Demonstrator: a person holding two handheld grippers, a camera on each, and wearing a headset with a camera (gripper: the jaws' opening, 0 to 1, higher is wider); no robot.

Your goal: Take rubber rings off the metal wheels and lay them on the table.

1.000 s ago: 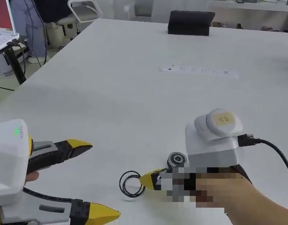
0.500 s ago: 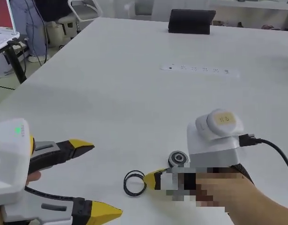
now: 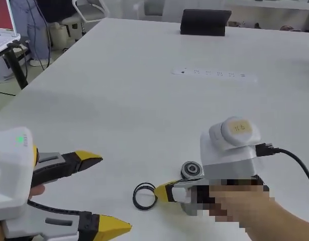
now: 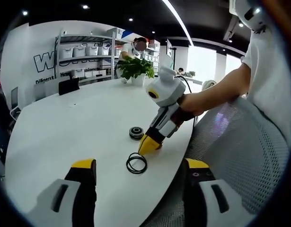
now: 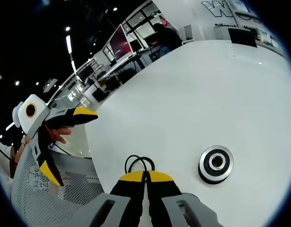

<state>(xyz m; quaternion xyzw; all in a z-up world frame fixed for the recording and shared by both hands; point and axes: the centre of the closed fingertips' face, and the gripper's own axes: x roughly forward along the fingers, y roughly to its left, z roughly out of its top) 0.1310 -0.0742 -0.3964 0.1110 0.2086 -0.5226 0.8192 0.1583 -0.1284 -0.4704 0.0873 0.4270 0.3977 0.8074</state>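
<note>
Nearest, holds the left tool wide apart and empty. Ahead of it, sets the right tool, jaws pressed together, tip at black rubber rings lying flat on the desk: likely already off. Just beside that tool, farther out, shows one metal wheel, dark rim maybe still ringed.

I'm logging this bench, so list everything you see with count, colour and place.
rubber rings: two it seems, black, overlapping on the table ahead of the right gripper tips.
metal wheel: one, silver and black, flat beside the right gripper.
power strip: one, white, mid-table.
flat device: one, black, table's far end.
table: one, white.
left gripper: one, yellow-tipped, open, near edge.
right gripper: one, yellow-tipped, shut.
</note>
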